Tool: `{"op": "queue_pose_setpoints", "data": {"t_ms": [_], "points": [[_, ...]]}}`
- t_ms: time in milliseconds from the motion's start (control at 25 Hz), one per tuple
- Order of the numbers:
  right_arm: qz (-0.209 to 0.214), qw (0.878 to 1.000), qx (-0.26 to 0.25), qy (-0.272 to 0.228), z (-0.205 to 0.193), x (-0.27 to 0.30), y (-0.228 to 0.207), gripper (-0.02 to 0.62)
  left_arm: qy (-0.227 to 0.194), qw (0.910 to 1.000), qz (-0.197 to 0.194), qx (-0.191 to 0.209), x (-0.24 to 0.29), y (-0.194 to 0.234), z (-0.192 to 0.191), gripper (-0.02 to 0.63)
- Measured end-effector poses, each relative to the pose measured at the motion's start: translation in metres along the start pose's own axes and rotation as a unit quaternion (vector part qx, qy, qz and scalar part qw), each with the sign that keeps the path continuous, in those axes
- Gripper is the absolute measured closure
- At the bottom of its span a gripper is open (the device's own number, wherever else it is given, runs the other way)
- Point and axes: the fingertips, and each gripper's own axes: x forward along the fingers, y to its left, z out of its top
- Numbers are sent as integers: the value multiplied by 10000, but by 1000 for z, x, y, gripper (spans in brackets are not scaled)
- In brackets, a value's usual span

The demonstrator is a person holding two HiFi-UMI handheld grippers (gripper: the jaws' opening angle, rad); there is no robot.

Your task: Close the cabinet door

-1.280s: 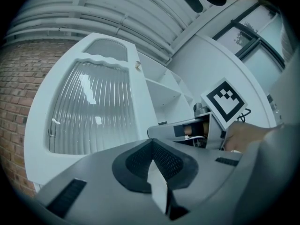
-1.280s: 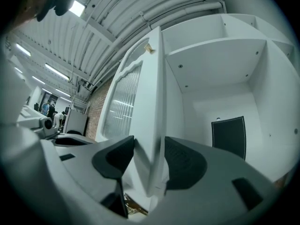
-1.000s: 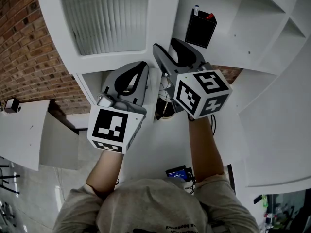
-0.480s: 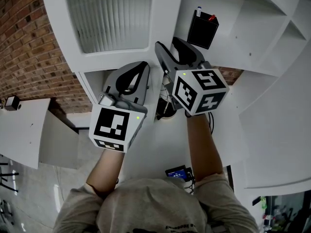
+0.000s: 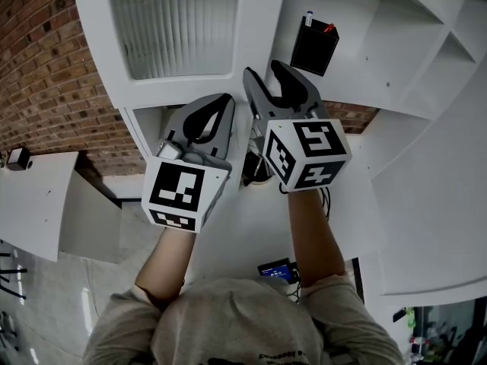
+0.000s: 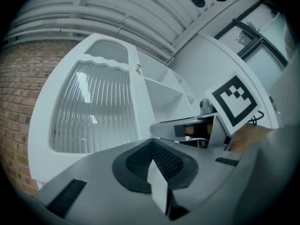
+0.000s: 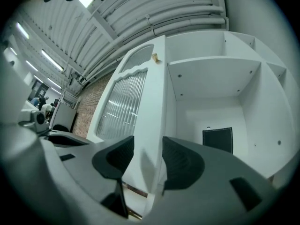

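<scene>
The cabinet door point(image 5: 179, 29) is white, with a ribbed frosted pane point(image 6: 93, 111) set in a frame that has a wavy top. A small tan fitting point(image 7: 154, 57) sits high on its free edge. The door stands upright and open, swung out to the left of the cabinet point(image 5: 396, 52). Its free edge lies between the jaws of the right gripper point(image 7: 143, 161), which seem to press on both faces.

The smooth, matt white cabinet door point(image 7: 152, 93) sat between the right gripper's point(image 7: 147, 146) textured matt black pads point(image 7: 180, 165). Left of them were a glossy ribbed pane point(image 7: 121, 107) and a rough brick wall point(image 7: 90, 104).
</scene>
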Motion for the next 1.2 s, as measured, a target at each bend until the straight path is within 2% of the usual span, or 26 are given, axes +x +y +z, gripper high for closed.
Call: {"op": "queue_pose_setpoints", "data": {"t_ms": [400,760,1000,1200], "points": [[-56,9992,-95,-388,24,-39,36,407,-188,9997,145,42,-24,0,20,598],[-430,9958,-11,-811,36,-87,51,545,-260,9991,325,-46,-61,-8,31,598],[-382,9954,-253,-842,31,-107,76,568,-169,9989,408,-165,-84,-11,22,598],[-362,9967,-329,-651,10,-120,93,574,-46,9984,506,-246,-100,-13,6,598]]}}
